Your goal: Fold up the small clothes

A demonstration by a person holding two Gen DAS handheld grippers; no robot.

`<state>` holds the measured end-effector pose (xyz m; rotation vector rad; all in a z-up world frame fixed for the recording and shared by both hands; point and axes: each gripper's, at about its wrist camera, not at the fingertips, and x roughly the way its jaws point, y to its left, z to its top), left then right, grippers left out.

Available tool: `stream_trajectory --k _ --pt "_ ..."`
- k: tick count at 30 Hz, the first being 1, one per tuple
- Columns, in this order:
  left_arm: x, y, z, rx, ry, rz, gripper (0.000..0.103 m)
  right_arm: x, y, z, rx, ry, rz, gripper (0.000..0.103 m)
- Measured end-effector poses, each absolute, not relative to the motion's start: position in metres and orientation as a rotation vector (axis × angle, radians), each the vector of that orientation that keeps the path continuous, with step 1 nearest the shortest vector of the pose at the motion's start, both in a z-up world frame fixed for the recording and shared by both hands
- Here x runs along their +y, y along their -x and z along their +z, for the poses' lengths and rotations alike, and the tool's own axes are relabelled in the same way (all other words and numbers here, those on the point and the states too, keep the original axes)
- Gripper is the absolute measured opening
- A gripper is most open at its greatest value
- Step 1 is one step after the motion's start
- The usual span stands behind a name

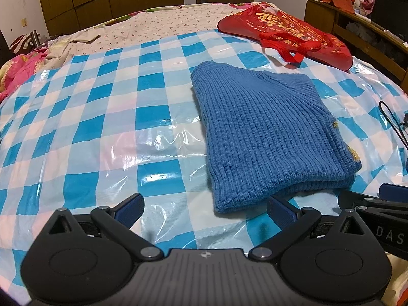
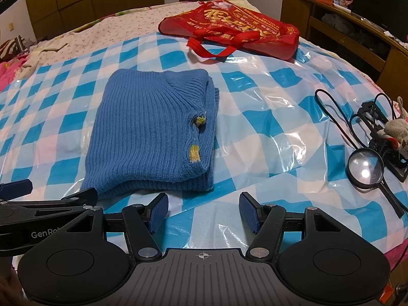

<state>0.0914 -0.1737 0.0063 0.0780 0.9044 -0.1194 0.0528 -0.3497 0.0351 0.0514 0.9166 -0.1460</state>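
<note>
Left wrist view shows the left gripper (image 1: 205, 207) with its jaws wide and nothing between them; the sweater (image 1: 260, 132) lies folded into a block just ahead and toward the right finger, whose pad sits at the near hem without pressing it. Right wrist view has the right gripper (image 2: 204, 213) likewise spread wide and empty, the sweater ahead and off to the left of its jaws, apart from both pads.

The fold looks done or nearly so, and the risks come from what lies under and around it. The plastic sheet (image 1: 102, 117) is glossy and wrinkled; a pad dragged along it toward the hem could bunch the film and slide the whole block instead of getting under a layer. A pinch at the near hem could catch only the top ply and peel the fold open. The two grippers sit close side by side, so a sideways reach could knock them together. Right of the right jaws lie a magnifier (image 2: 366, 168) and cables (image 2: 331, 112), which a swing that way could snag. The bag (image 2: 229, 28), beyond the sweater, is clear.
</note>
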Motion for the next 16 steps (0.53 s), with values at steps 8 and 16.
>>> stream_trajectory --k 8,16 --pt "-0.1741 -0.0916 0.0074 0.901 -0.073 -0.128 0.103 -0.3495 -0.0527 0.0351 0.916 -0.051 -0.146 0.062" --pt "-0.1741 -0.0915 0.0077 0.901 -0.073 -0.128 0.103 -0.3508 -0.0524 0.0360 0.915 -0.049 -0.147 0.062"
